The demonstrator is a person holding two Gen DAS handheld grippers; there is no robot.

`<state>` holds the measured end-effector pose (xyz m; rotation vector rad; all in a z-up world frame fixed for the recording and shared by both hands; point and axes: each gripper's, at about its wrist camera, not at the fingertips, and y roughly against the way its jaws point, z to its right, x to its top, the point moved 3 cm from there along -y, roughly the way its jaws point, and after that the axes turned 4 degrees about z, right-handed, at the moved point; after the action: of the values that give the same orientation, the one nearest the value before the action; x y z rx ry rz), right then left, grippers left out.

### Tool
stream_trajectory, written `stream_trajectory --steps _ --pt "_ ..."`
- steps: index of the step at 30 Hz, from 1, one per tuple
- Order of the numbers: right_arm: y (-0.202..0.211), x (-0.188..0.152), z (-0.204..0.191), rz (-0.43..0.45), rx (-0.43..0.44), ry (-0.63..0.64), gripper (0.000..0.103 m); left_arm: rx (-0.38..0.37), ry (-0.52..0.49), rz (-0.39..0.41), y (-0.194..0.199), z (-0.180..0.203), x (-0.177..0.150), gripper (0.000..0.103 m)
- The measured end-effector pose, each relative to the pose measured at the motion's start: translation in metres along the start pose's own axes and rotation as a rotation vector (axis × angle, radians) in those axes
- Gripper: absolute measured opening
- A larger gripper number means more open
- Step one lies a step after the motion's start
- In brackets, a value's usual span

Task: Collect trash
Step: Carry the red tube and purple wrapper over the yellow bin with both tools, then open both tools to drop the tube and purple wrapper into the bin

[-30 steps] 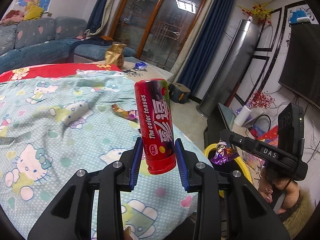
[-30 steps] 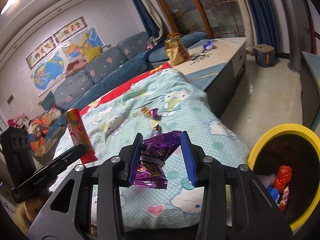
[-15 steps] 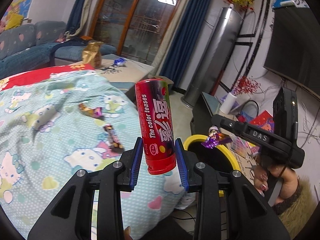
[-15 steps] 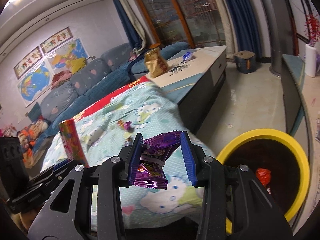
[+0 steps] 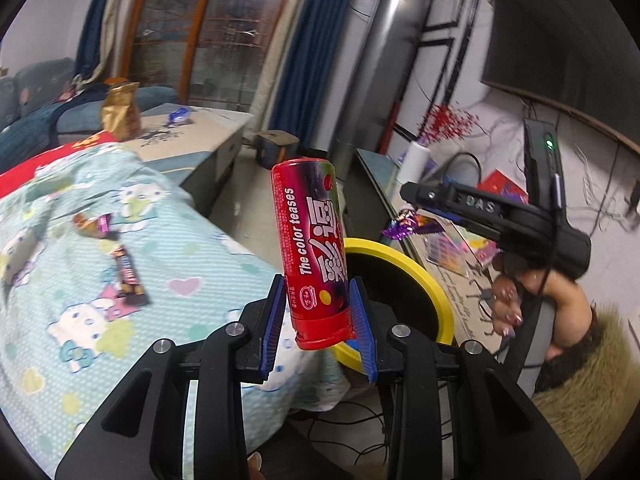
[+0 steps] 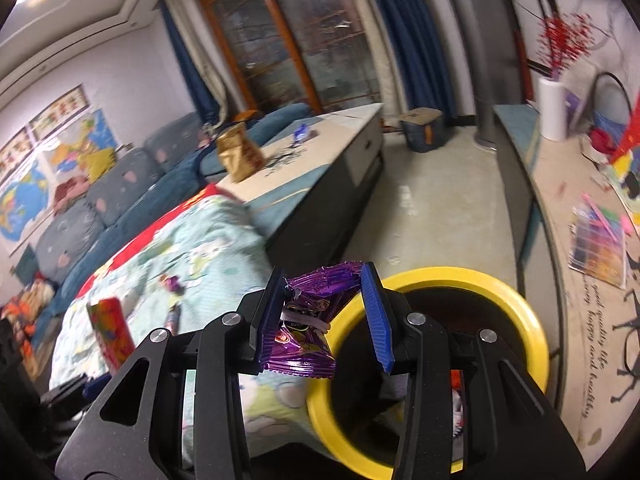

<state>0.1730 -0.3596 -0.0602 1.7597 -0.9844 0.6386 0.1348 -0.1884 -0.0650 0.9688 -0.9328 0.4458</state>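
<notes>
My left gripper (image 5: pixel 318 320) is shut on an upright red candy tube (image 5: pixel 312 252) printed "The color teases", held near the edge of the bed. Just beyond it stands a yellow-rimmed bin (image 5: pixel 400 264). My right gripper (image 6: pixel 324 320) is shut on a crumpled purple wrapper (image 6: pixel 308 336), over the near rim of the same bin (image 6: pixel 516 304), which holds some trash. In the left wrist view the right gripper (image 5: pixel 412 224) with its purple wrapper (image 5: pixel 404 226) hangs above the bin, a hand on its grip. The red tube (image 6: pixel 110 332) shows blurred at the left of the right wrist view.
The bed has a Hello Kitty cover (image 5: pixel 80 280) with a brown candy bar (image 5: pixel 128 276) and another wrapper (image 5: pixel 94 224) on it. A low table (image 6: pixel 320 148) bears a gold bag (image 6: pixel 238 154) and a blue wrapper (image 6: pixel 302 132). A long cluttered shelf (image 6: pixel 568 216) runs along the right.
Both grippers have swung right from over the bed towards the yellow bin, each still holding its item. The bin now sits close under the right gripper.
</notes>
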Motion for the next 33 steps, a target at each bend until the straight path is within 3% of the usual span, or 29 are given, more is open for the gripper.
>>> stream_trajectory --steps 10,29,31,33 --pt "-0.008 -0.006 0.061 -0.022 -0.134 -0.059 0.032 -0.065 -0.056 -0.067 -0.040 0.036 -0.015 0.031" --pt "-0.018 -0.022 0.108 -0.079 -0.183 -0.144 0.033 -0.125 -0.103 -0.153 -0.105 0.075 -0.034 0.026" --pt "-0.018 -0.022 0.110 -0.082 -0.182 -0.148 0.033 -0.121 -0.102 -0.159 -0.111 0.076 -0.034 0.004" --pt "-0.017 -0.021 0.112 -0.078 -0.181 -0.155 0.033 -0.126 -0.095 -0.159 -0.115 0.077 -0.031 0.004"
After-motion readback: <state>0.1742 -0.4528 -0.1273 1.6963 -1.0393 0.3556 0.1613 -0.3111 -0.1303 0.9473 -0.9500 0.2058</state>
